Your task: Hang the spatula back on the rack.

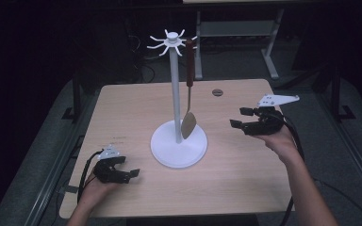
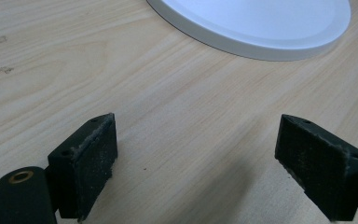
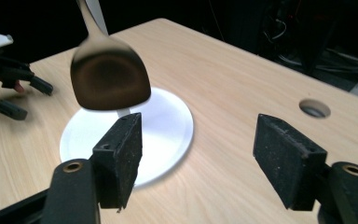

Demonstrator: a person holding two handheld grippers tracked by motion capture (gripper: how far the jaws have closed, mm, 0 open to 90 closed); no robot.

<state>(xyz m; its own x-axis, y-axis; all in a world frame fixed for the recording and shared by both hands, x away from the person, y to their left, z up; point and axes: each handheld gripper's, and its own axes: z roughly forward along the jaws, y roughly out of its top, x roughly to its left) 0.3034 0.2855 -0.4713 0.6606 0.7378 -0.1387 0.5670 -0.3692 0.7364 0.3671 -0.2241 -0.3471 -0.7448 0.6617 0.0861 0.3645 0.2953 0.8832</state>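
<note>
Your right tool (image 1: 242, 117) is released and empty at 3 o'clock of the white hook stand (image 1: 178, 141). The brown-handled metal spatula (image 1: 189, 94) hangs from the stand's top over the light wooden surface (image 1: 245, 169). Your left tool (image 1: 131, 174) rests released at 8 o'clock.

Right claw (image 3: 198, 154) in the foreground, jaws spread wide with nothing between them, only bare wooden counter (image 3: 223, 84). Beyond the left jaw, a dark spatula blade (image 3: 109, 77) hanging blurred above a round white stand base (image 3: 165, 123). Far left, the other claw (image 3: 14, 95) resting low over the counter. A round hole (image 3: 314, 108) in the counter toward the right edge.
</note>
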